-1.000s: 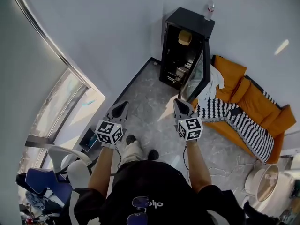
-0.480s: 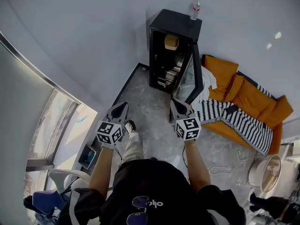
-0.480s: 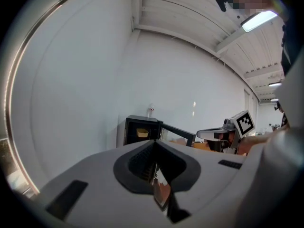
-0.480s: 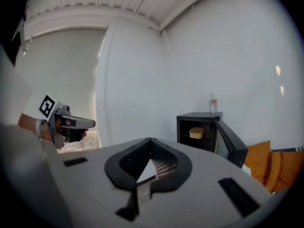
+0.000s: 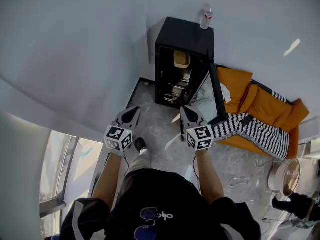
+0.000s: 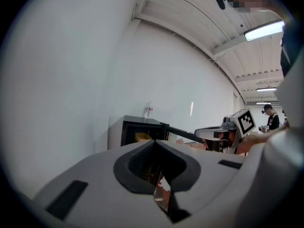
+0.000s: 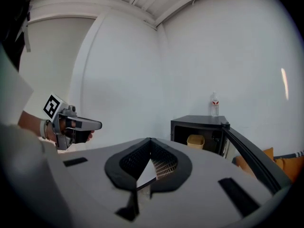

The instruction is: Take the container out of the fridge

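Observation:
A small black fridge [image 5: 177, 39] stands against the white wall with its glass door [image 5: 216, 91] swung open to the right. A yellow container [image 5: 181, 59] sits on its top shelf, and it also shows in the left gripper view [image 6: 141, 137] and the right gripper view [image 7: 195, 140]. My left gripper [image 5: 132, 114] and right gripper [image 5: 185, 112] hover side by side over the floor, well short of the fridge. Both are shut and hold nothing. The lower shelves hold items too dark to tell.
A clear bottle [image 5: 205, 17] stands on the fridge top. An orange sofa [image 5: 265, 106] with a striped blanket [image 5: 252, 129] lies right of the open door. A round fan [image 5: 283, 176] and another person [image 5: 297, 204] are at the lower right. A window runs along the left.
The fridge has shifted toward the middle of the head view and its front now faces me more squarely. Both grippers keep the same shut pose side by side.

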### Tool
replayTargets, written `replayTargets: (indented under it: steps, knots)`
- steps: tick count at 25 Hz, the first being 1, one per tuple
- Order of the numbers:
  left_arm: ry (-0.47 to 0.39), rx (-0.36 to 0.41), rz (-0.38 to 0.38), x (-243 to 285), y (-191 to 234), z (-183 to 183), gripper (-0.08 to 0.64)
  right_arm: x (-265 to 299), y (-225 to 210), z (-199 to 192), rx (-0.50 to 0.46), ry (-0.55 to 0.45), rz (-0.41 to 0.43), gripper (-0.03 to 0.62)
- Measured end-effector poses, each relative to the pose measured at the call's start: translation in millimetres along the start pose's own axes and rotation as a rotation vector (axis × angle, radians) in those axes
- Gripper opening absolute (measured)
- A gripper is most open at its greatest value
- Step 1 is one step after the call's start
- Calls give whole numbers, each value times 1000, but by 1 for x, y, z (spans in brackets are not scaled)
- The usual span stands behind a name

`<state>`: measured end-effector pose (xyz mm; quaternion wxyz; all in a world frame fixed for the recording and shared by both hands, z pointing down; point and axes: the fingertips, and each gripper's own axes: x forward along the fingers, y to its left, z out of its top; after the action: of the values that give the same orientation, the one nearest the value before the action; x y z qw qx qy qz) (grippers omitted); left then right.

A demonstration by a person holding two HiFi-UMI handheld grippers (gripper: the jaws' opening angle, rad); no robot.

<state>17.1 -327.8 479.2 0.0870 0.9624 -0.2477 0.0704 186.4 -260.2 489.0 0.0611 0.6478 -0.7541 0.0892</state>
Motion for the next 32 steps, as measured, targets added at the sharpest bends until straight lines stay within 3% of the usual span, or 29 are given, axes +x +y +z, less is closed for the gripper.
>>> replayTargets:
  steps: [5, 16, 32]
  knots:
    - [20, -1, -52, 35, 74, 18, 0, 67, -10, 22, 28, -4, -67, 6]
    - [26, -23, -162, 82, 168, 33, 0, 148, -21, 34, 49, 22, -203, 6]
    - [28, -37, -201, 108, 195, 20, 0, 185, -30, 17, 50, 51, -233, 6]
